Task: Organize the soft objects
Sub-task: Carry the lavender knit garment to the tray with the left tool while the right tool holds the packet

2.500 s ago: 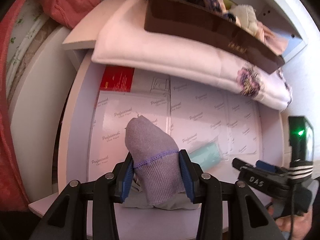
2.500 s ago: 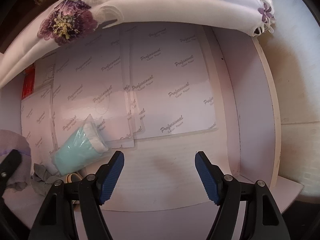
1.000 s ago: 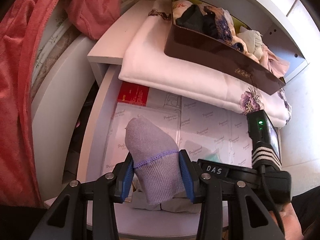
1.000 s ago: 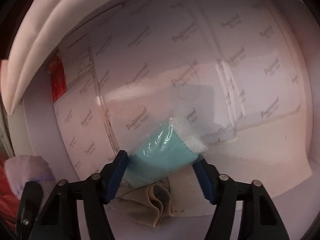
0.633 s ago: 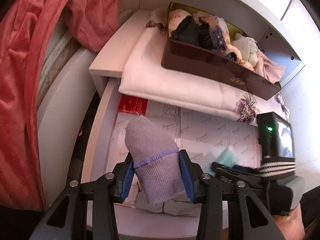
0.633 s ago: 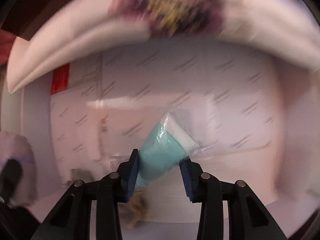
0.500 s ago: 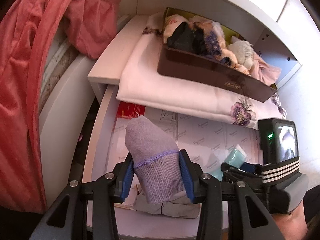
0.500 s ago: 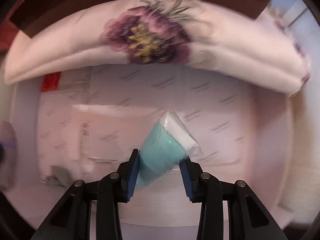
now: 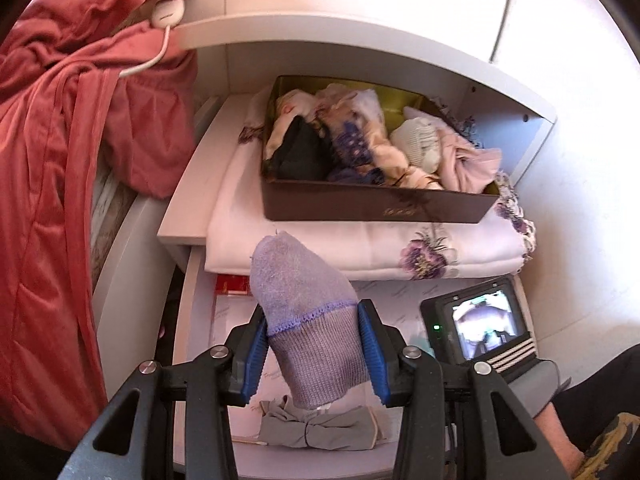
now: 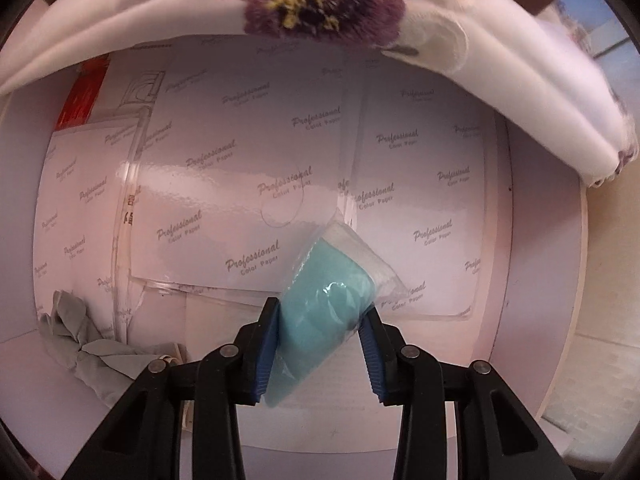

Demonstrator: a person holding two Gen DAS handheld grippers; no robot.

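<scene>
A lilac sock (image 9: 308, 320) is clamped between the blue pads of the left tongs (image 9: 312, 350), its toe standing up ahead of the jaws, above the white shelf (image 9: 320, 464). Below it, on that shelf, a knotted grey cloth (image 9: 320, 432) is laid on its own. On the right side, a teal item in a clear bag (image 10: 324, 312) is gripped by the right tongs (image 10: 320, 350), both pads pressed on it, the bag's clear end poking forward over the printed plastic sheets (image 10: 240, 168) lining the shelf. One level up, a folded white floral cloth (image 9: 360, 240) is seen, and a dark brown box (image 9: 376, 204) crammed with soft things is set on top of it. A red garment (image 9: 60, 160) is hung at the left.
</scene>
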